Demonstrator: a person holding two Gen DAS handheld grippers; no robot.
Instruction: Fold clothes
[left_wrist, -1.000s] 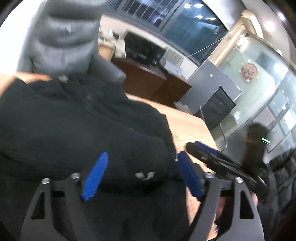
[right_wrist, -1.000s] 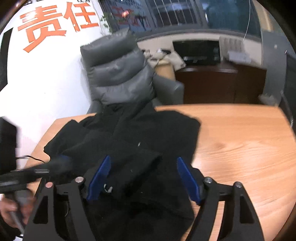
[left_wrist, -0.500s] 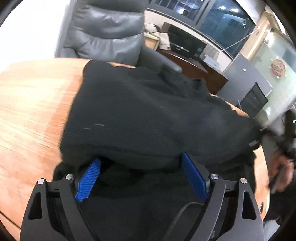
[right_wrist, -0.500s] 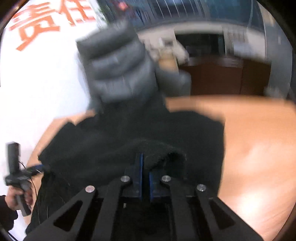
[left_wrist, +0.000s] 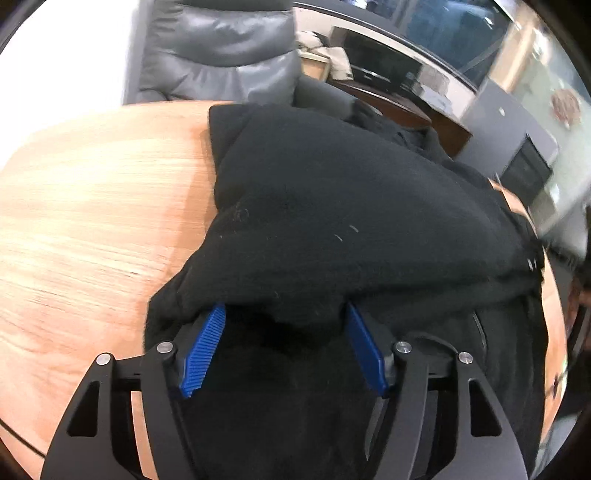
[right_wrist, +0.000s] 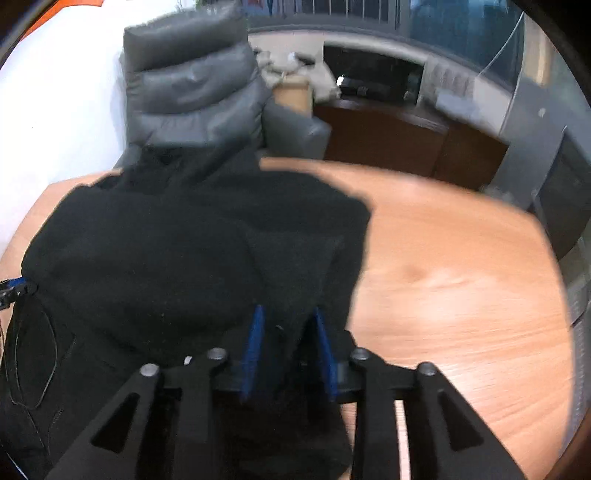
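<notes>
A wooden table (left_wrist: 92, 229) is spreading out under and to the left of the left gripper, and lying to the right of the right one. A grey padded chair (right_wrist: 192, 96) is standing ahead, beyond the table's far edge. A dark wooden cabinet (right_wrist: 399, 140) is sitting further ahead to the right.

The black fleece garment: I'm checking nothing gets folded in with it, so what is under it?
The black fleece garment lies on the light wooden table, which shows bare beside it. Whatever sits under the fabric itself is covered and cannot be seen.
</notes>
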